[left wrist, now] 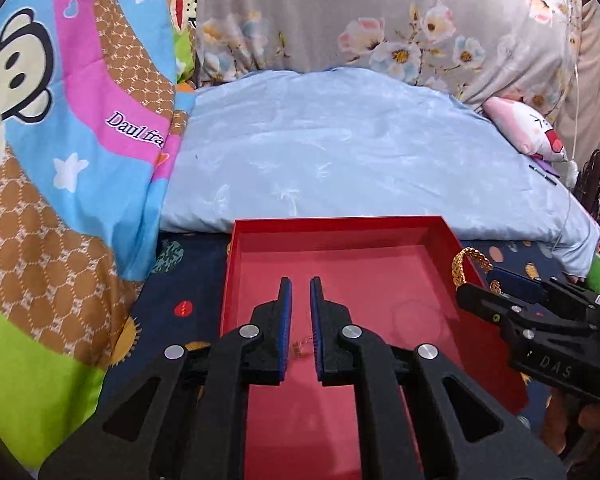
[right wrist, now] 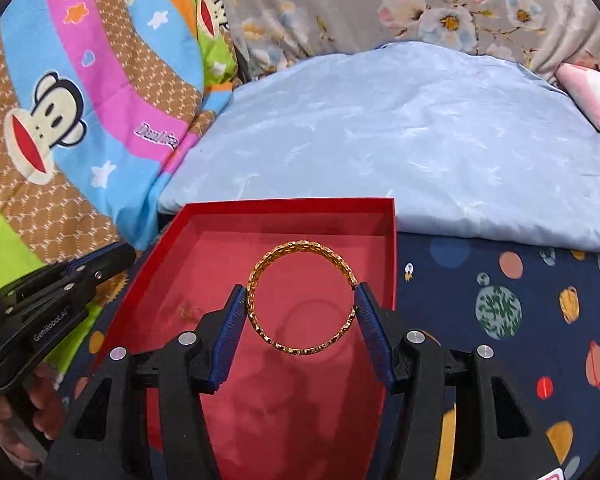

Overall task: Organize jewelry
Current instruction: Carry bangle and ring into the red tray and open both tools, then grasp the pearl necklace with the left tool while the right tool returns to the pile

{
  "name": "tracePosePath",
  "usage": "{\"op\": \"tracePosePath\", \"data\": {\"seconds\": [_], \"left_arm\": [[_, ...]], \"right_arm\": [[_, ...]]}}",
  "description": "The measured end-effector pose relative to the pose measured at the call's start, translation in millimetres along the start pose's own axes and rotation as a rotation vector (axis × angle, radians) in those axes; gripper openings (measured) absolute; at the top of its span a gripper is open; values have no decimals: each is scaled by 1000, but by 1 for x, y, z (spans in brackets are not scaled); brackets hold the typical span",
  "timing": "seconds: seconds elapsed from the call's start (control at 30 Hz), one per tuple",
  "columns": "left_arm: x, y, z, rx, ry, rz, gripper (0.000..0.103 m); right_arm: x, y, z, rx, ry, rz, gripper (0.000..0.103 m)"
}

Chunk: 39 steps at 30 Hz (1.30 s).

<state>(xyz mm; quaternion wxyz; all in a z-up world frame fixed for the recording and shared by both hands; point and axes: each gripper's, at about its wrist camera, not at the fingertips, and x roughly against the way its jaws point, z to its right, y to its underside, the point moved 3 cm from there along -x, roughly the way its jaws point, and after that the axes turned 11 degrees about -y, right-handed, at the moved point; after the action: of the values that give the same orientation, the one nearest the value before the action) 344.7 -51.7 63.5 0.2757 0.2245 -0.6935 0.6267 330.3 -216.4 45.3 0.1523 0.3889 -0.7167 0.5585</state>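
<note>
A gold chain bangle [right wrist: 302, 298] is clamped between my right gripper's [right wrist: 300, 300] blue pads, held above the floor of an open red box [right wrist: 236, 212]. In the left wrist view the same bangle [left wrist: 466, 264] shows at the box's right wall [left wrist: 460, 248], in the right gripper [left wrist: 496, 286]. My left gripper [left wrist: 300, 292] hovers over the box with a narrow gap between its jaws and nothing between its fingertips. A small thin gold piece [left wrist: 300, 346] lies on the box floor below the left fingers; it also shows in the right wrist view [right wrist: 188, 310].
The box sits on a dark blue planet-print sheet [right wrist: 500, 300]. A light blue quilt [left wrist: 340, 148] lies behind it, a monkey-print blanket [left wrist: 60, 160] at the left, a floral pillow [left wrist: 380, 12] at the back, and a pink plush [left wrist: 528, 128] at the right.
</note>
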Motion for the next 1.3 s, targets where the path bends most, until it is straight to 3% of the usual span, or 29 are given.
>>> {"op": "tracePosePath", "data": {"seconds": [0.17,0.2,0.3,0.33,0.5,0.63,0.73,0.93,1.3], "left_arm": [[-39,-1,4,-13,-4,-69,9],[-42,-2,4,-12,-10,-72,14],[-43,-3,-1,20,-40,-48,68],[-38,-3,-4,39,-47,-24,76],[-10,-2,-13,40,-86,36,80],[26,17,-25,58,-102,59,91],[53,42,-31,79,-83,48,91],[101,101,-33,97,-44,23,91],[163,205,-32,88,-25,-57,91]], "right_arm": [[-24,-3,2,26,21,-59,55],[-27,-3,3,27,22,-67,55],[-26,-2,3,38,34,-55,59],[-22,-2,3,41,40,-40,63],[6,5,3,14,35,28,68],[45,26,-6,8,12,78,73],[70,48,-13,3,-1,92,76],[119,118,-36,-56,-96,68,77],[164,245,-61,-88,-74,-35,78]]}}
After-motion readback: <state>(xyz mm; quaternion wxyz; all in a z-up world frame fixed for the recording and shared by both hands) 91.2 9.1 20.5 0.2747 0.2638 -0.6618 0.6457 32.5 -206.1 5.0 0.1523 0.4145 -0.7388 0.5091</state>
